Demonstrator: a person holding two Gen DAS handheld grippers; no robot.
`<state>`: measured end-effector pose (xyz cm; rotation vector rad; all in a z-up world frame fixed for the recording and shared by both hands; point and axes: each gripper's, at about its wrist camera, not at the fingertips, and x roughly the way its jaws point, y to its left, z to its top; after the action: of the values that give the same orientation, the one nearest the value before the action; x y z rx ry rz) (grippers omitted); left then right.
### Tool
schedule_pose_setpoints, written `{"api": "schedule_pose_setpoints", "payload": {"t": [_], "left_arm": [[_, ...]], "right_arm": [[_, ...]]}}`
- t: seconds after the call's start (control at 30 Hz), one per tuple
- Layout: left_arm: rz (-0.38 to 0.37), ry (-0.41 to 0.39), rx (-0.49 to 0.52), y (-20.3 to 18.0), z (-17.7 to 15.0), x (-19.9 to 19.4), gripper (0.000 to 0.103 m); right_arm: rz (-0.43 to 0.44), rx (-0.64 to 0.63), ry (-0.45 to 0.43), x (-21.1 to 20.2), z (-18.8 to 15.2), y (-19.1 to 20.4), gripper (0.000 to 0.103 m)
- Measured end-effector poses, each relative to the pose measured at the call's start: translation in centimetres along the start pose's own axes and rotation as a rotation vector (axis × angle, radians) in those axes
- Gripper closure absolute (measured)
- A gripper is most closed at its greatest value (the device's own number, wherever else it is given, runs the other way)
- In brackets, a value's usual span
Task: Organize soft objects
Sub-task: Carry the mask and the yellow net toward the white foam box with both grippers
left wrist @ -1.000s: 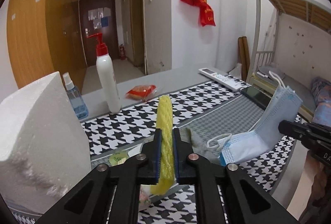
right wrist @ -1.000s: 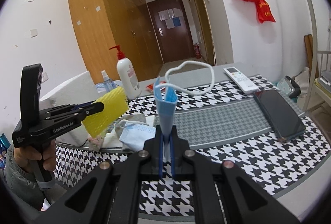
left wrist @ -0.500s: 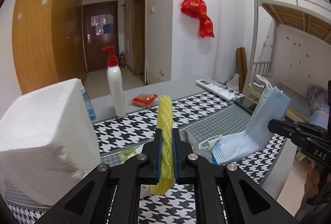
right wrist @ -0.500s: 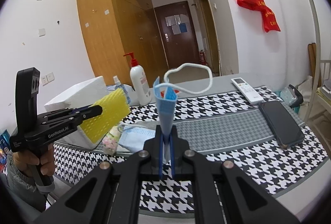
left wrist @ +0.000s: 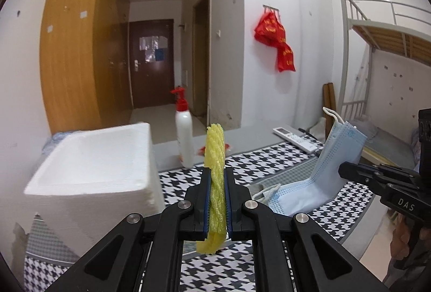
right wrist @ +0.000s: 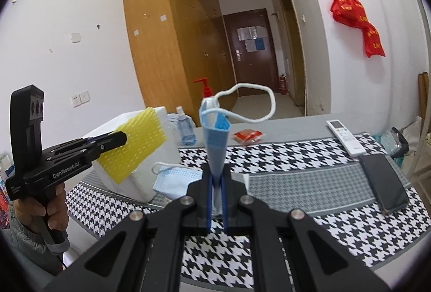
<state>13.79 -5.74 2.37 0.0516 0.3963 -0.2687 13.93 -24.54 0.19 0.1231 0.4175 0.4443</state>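
Yellow foam net sleeve (left wrist: 214,184) clamped in our left gripper (left wrist: 215,200); right gripper (right wrist: 216,200) pinches pale blue pleated face mask (right wrist: 215,146). Thin mask may slip out near white foam box (left wrist: 89,165).

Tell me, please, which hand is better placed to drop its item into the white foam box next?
Left, probably: its tool, shut on the yellow foam net, sits beside the white foam box; the right tool, holding a mask, is farther away.
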Motion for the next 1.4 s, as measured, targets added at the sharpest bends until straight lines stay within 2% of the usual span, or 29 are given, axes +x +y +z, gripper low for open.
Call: {"api": "schedule_pose_setpoints", "payload": {"t": [0.43, 1.4], "left_arm": [[0.077, -0.069, -0.028, 2.3, 0.4, -3.5, 0.094], [0.233, -0.145, -0.095, 6.6, -0.1, -9.1, 0.094]], "right_arm": [[0.069, -0.055, -0.017, 0.9, 1.3, 2.7, 0.095], [0.222, -0.175, -0.032, 3.8, 3.8, 9.1, 0.095]]}}
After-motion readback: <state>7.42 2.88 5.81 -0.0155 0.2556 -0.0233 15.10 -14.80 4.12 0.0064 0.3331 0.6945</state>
